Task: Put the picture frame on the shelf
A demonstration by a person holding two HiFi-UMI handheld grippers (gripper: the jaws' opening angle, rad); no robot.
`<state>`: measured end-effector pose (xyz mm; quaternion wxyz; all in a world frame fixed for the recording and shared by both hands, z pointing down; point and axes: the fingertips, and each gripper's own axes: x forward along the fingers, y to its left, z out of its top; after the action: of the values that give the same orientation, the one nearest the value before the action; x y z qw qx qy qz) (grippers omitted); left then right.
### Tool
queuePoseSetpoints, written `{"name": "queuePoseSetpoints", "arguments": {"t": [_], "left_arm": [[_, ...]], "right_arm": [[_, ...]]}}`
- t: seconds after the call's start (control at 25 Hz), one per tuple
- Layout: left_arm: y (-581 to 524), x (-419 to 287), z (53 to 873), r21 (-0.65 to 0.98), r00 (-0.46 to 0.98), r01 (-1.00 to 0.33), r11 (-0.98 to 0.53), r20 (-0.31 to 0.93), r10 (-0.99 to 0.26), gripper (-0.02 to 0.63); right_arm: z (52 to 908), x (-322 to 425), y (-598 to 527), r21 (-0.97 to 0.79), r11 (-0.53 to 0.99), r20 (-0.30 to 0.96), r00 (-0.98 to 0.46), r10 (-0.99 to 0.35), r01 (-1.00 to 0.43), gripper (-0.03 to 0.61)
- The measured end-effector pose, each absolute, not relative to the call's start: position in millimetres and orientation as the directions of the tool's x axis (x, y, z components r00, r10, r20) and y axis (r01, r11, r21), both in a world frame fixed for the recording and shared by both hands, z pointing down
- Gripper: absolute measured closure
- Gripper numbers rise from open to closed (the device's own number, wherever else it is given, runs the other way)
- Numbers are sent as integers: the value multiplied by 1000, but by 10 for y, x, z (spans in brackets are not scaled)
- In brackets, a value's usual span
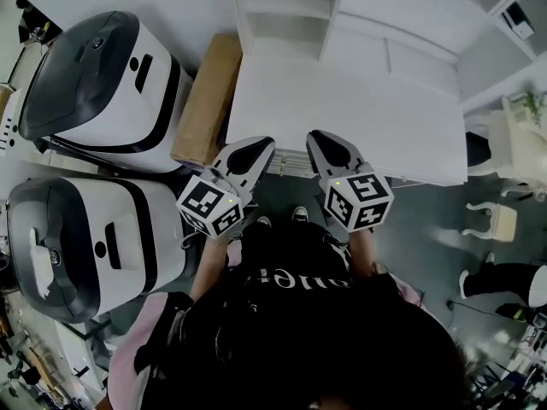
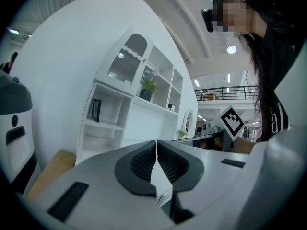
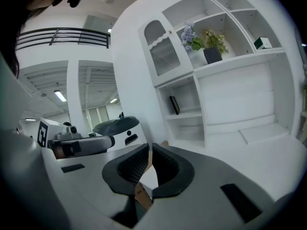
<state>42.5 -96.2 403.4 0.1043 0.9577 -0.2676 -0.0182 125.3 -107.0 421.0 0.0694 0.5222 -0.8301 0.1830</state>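
Well, the head view has my left tool (image 1: 259,146) and right tool (image 1: 320,137) at the table (image 1: 342,118) edge, the left gripper view shows jaws together on nothing and the picture frame (image 2: 96,110) upright on the shelf (image 2: 108,124), and the right gripper view shows jaws likewise together and empty, so I judge the task done.

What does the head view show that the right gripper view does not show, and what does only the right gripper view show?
Only the head view: the person's shoes and the marker cube on the right gripper. Only the right gripper view: the flowers in a dark pot and the arched glass door. Both: the white shelf unit and the left gripper.
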Motion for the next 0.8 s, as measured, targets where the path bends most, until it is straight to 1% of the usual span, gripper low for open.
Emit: {"name": "queuePoseSetpoints", "arguments": {"t": [0.8], "left_arm": [[-860, 350, 4020, 210, 866, -491, -846, 14, -499, 597]], "right_arm": [[4268, 1207, -982, -253, 370, 314, -437, -843, -894, 518]]}}
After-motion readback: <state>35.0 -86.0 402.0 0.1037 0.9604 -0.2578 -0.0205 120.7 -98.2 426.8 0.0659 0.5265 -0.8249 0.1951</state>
